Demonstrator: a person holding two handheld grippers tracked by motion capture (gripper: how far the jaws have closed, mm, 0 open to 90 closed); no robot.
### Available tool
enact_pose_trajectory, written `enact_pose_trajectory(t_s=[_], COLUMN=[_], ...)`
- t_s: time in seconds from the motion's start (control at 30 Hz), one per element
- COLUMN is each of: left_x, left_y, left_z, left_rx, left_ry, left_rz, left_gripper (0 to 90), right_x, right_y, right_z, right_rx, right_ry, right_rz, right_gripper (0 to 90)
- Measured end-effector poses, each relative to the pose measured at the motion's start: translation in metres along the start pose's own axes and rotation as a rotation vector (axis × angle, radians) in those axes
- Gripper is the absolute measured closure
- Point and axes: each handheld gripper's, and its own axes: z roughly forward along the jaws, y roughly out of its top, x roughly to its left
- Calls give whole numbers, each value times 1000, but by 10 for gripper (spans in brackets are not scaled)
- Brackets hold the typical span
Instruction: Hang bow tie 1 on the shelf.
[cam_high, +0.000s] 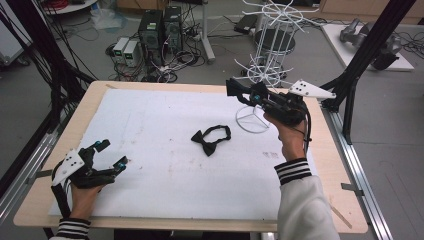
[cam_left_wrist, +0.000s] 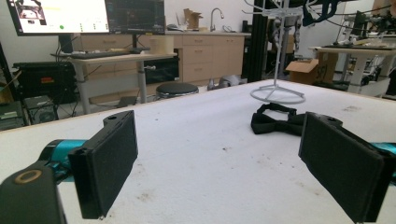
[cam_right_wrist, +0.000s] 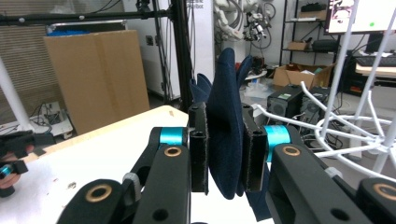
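White table (cam_high: 165, 175), left gripper (cam_high: 111, 154) spread empty, right gripper (cam_right_wrist: 224, 149) pinching navy bow tie (cam_right_wrist: 226, 140) by wire rack (cam_high: 267, 55)

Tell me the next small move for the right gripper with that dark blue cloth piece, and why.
Probably ease the right gripper toward a prong of the white wire rack and hook the dark blue bow tie there. The gripper is shut on it, raised beside the rack. The left gripper stands open low over the table, short of the black bow tie.

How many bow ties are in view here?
2: a black fabric bow tie lying mid-table, and a navy fabric bow tie clamped in the right claw near the white wire rack.
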Motion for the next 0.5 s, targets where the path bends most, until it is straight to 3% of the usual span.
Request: enact_pose_trajectory(t_s=[0.5], left_x=[1], left_y=[-6], left_z=[-1], left_rx=[-23], left_ry=[2], left_rz=[-7], left_gripper=[122], right_x=[-11], right_y=[0], right_z=[0], right_rx=[4], right_ry=[-76], right_rz=[16], right_gripper=[774])
